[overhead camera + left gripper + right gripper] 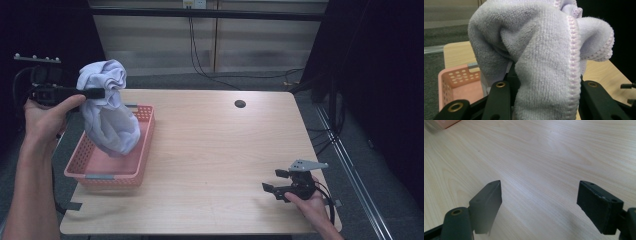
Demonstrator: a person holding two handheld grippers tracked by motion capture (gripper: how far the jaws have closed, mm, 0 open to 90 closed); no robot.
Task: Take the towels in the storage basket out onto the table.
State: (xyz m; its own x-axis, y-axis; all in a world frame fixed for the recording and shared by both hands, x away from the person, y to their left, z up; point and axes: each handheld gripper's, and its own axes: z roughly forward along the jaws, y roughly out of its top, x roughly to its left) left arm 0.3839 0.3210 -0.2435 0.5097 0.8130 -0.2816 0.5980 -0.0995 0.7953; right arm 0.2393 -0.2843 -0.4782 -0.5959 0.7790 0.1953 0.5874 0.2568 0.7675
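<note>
A pale lilac towel (107, 107) hangs bunched in the air above the pink basket (142, 167), its lower end dipping inside the basket's walls. The left gripper (95, 93) clamps the towel near its top, cloth packed between the jaws. The basket sits at the left side of the counter (215, 150). The right gripper (272, 182) rests near the counter's front right, jaws wide apart with nothing between them.

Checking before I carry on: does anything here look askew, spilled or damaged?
Nothing stands out. The lavender towel hangs bunched from the left gripper, its lower end inside the pink basket, which sits squarely at the table edge. The right gripper rests open on bare wood.
</note>
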